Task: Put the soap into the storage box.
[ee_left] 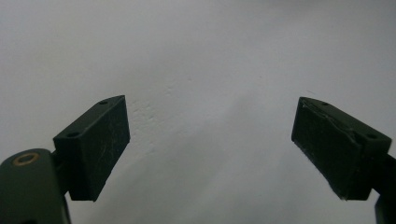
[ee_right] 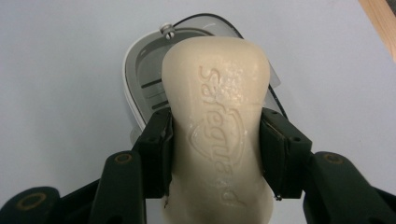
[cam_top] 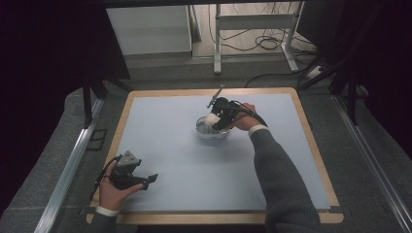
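Clamped between the two black pads point(ee_right: 161, 154) of the right gripper point(ee_right: 215, 154), a cream soap bar point(ee_right: 217, 126) stands lengthwise along the jaws, its embossed face turned to the camera, the pads pressing on its narrow waist from either side. Beyond the bar's far end lies a white soap dish point(ee_right: 133, 81) with a grey slotted inner tray, on the pale blue mat point(ee_right: 56, 93); the bar hangs over the dish, and whether it touches the tray cannot be told. From the high view, the right gripper point(cam_top: 214, 120) sits over the dish point(cam_top: 212, 132) a little beyond the middle of the mat point(cam_top: 194, 170), with the soap point(cam_top: 212, 119) showing as a pale lump at its tip and the right hand point(cam_top: 243, 119) behind it on a grey sleeve point(cam_top: 279, 179). At the mat's near left corner the left hand point(cam_top: 111, 191) holds the left gripper point(cam_top: 148, 180) low over the mat, well apart from the dish. Its jaws stand wide apart in the left gripper view, with bare mat between the two pads point(ee_left: 95, 149). A wooden table edge point(cam_top: 311, 121) frames the mat.
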### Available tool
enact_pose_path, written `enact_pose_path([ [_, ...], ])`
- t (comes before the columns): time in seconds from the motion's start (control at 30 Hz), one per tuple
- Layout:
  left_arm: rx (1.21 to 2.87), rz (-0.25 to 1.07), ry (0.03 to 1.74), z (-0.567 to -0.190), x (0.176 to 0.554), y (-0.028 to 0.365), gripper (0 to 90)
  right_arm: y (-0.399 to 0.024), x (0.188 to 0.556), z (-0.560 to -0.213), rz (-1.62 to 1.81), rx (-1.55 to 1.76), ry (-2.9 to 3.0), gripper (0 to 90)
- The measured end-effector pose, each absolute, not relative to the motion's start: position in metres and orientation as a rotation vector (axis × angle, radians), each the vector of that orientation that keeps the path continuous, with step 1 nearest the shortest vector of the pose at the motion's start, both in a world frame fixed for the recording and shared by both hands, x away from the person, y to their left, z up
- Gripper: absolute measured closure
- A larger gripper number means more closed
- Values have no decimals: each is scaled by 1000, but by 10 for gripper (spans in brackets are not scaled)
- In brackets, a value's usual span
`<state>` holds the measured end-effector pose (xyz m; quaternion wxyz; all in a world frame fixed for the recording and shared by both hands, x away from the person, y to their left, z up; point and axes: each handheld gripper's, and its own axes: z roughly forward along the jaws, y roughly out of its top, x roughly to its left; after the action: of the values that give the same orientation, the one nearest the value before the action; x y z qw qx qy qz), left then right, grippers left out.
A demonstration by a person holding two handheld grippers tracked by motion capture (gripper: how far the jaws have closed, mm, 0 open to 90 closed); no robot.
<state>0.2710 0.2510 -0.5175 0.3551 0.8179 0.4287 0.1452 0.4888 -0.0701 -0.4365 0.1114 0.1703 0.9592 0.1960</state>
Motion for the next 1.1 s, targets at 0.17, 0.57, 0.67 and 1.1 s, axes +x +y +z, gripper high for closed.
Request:
enact_pose_path([
  [0.17, 2114, 375, 1108, -518, 271, 251, 119, -66, 491, -445, 544, 463, 2826, 492],
  [0.57, 2124, 372, 1101, -520, 272, 249, 119, -61, 493, -445, 607, 511, 2832, 478],
  [0.67, 2122, 367, 1104, -520, 272, 248, 119, -62, 492, -442, 605, 528, 2825, 475],
  [1.1, 2123, 358, 1116, -522, 279, 246, 119, -76, 483, -435, 790, 652, 2757, 358],
])
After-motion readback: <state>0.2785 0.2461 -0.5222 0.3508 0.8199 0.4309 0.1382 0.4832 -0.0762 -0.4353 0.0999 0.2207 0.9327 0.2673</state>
